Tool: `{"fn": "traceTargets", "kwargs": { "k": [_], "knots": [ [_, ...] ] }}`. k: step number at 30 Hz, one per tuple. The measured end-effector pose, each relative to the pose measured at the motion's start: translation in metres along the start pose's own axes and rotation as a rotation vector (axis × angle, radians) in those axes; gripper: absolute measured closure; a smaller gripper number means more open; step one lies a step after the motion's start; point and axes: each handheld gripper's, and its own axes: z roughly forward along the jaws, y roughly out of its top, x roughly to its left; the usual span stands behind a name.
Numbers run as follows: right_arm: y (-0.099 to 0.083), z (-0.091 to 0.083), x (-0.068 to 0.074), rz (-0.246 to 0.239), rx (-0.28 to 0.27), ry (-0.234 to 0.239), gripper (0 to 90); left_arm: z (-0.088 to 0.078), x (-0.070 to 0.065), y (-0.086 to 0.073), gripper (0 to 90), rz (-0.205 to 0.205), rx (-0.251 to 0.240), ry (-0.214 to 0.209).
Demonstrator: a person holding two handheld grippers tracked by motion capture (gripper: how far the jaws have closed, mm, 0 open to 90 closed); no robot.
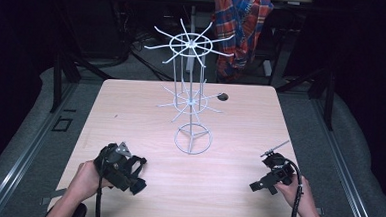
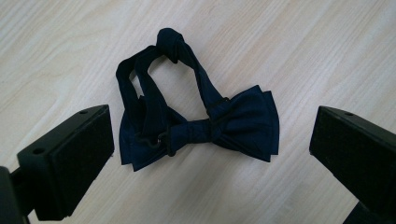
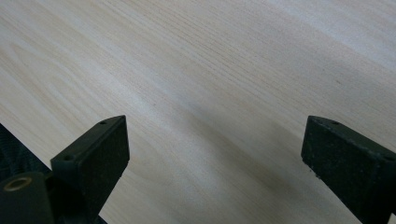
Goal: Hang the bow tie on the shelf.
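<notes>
Nothing is grasped yet: the bow tie (image 2: pixel 201 123) lies flat on the desk (image 1: pixel 131 110) between the left claw's (image 2: pixel 210 154) wide-spread jaws, the right claw (image 3: pixel 215 163) hangs wide and empty, and the rack (image 1: pixel 191 98) stands bare.

Two black grippers are seen, each trailing a black cable. The left gripper (image 1: pixel 138 174) is topped by a grey three-cornered plate; the right gripper (image 1: pixel 262 187) is slimmer. Blocky black jaws with flat matte pads are shown in both gripper views (small screw holes near the tips). Forearms are bare, no sleeves.
</notes>
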Motion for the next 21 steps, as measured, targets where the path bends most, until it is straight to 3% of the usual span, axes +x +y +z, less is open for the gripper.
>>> {"fn": "traceTargets", "kwargs": {
  "k": [8, 10, 11, 12, 17, 18, 21],
  "knots": [
    [0.001, -0.002, -0.002, -0.033, 0.035, -0.007, 7.3, 0.005, 0.0, 0.003, 1.9, 0.013, 0.015, -0.014],
    [0.001, -0.002, -0.002, -0.036, 0.04, -0.007, 7.4, 0.007, -0.003, 0.003, 16.6, 0.015, 0.017, -0.018],
    [0.001, -0.002, -0.002, -0.036, 0.04, -0.007, 7.4, 0.007, -0.003, 0.004, 17.8, 0.028, 0.025, -0.016],
    [0.001, -0.001, -0.001, -0.025, 0.022, 0.008, 7.3, 0.009, -0.004, 0.005, 31.5, 0.035, 0.024, -0.026],
    [0.001, -0.001, -0.002, -0.029, 0.04, -0.003, 7.4, 0.017, -0.005, 0.007, 45.7, 0.044, 0.061, -0.039],
    [0.001, -0.001, -0.002, -0.013, 0.021, -0.003, 7.4, 0.02, -0.004, 0.007, 50.4, 0.034, 0.074, -0.038],
    [0.001, -0.001, -0.002, -0.018, 0.033, -0.007, 7.4, 0.027, 0.0, 0.007, 58.2, 0.025, 0.118, -0.028]
  ]
}}
